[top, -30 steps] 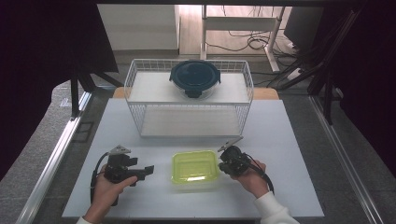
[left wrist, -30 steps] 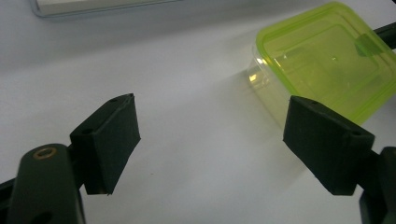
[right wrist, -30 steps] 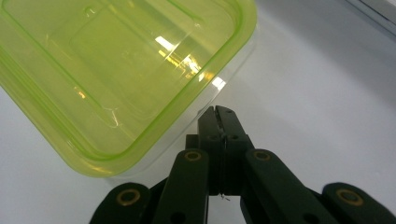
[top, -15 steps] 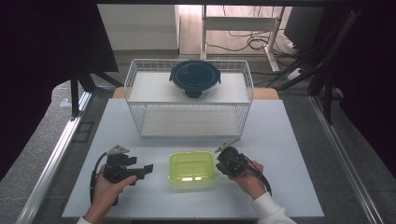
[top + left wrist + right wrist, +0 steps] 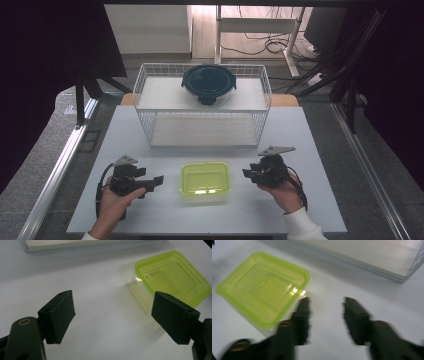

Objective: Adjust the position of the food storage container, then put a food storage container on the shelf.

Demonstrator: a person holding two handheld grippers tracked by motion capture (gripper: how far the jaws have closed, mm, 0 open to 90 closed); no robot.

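High view: the right gripper [image 5: 248, 173], its empty jaws just opening, sits beside the tub [image 5: 205, 179], apparently releasing it. The left gripper [image 5: 159, 180] waits spread; next likely calls for a fresh grasp.

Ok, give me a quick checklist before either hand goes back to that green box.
1. Green box flat on the table, lid on: ok.
2. Right gripper clear of the box: ok; its fingers have just been opening, nothing between them.
3. Left gripper open, nothing between its fingers: ok.
4. Gap between each gripper and the box: ok.
5. Wire rack behind, apart from the box: ok.
6. Round container steady on the rack: ok.
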